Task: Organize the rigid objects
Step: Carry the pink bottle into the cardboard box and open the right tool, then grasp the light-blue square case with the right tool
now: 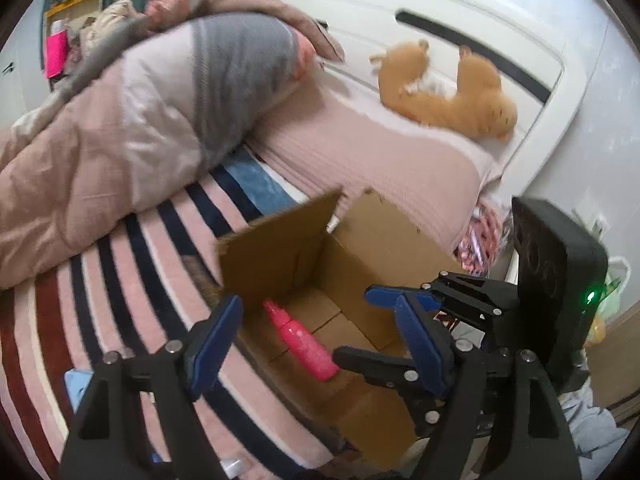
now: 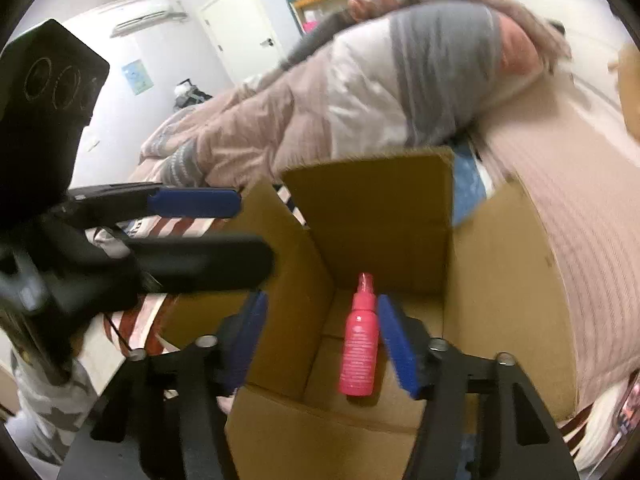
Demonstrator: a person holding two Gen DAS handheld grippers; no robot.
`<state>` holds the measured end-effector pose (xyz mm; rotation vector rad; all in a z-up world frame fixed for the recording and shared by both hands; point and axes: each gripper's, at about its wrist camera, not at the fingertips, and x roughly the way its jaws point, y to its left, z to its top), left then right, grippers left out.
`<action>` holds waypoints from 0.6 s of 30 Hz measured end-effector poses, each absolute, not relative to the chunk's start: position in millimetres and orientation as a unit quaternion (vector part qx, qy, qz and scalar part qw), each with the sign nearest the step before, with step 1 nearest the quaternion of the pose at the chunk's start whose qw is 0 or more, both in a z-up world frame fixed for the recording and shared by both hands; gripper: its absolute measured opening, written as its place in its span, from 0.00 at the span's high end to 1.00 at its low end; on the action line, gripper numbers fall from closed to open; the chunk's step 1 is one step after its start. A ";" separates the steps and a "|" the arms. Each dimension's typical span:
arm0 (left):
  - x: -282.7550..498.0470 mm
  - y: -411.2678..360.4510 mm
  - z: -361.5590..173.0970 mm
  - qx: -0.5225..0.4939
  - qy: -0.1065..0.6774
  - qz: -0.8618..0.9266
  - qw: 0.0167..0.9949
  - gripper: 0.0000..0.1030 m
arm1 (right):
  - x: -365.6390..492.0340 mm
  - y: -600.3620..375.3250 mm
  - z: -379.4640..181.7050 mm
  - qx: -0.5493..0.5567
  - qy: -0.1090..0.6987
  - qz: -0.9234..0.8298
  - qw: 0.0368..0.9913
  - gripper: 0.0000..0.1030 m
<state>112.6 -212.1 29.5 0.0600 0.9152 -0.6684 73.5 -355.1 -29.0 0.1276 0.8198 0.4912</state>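
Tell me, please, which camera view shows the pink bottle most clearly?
The right wrist view. There the pink bottle lies on the floor of the cardboard box, seen whole from cap to base. In the left wrist view the bottle is smaller, slanted and blurred, its lower end beside a black gripper part.

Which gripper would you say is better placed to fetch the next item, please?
Probably the left gripper: it is open over the striped blanket, outside the cardboard box. The right gripper is open too but sits over the box, above the pink bottle lying inside.
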 end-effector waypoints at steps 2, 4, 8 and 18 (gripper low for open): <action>105.0 -186.0 43.0 0.022 0.415 -0.297 0.860 0.22 | 63.2 -342.0 -17.5 0.034 0.372 0.240 0.896 0.34; 101.1 -164.1 51.8 0.019 0.406 -0.279 0.870 0.21 | 58.4 -325.3 -7.6 0.012 0.354 0.250 0.901 0.30; 86.8 -101.8 65.5 0.005 0.379 -0.233 0.896 0.19 | 46.3 -282.1 11.0 -0.013 0.328 0.289 0.899 0.30; 69.9 39.3 24.2 -0.017 0.363 -0.110 0.925 0.17 | 68.7 -137.2 -17.4 -0.047 0.382 0.368 0.846 0.25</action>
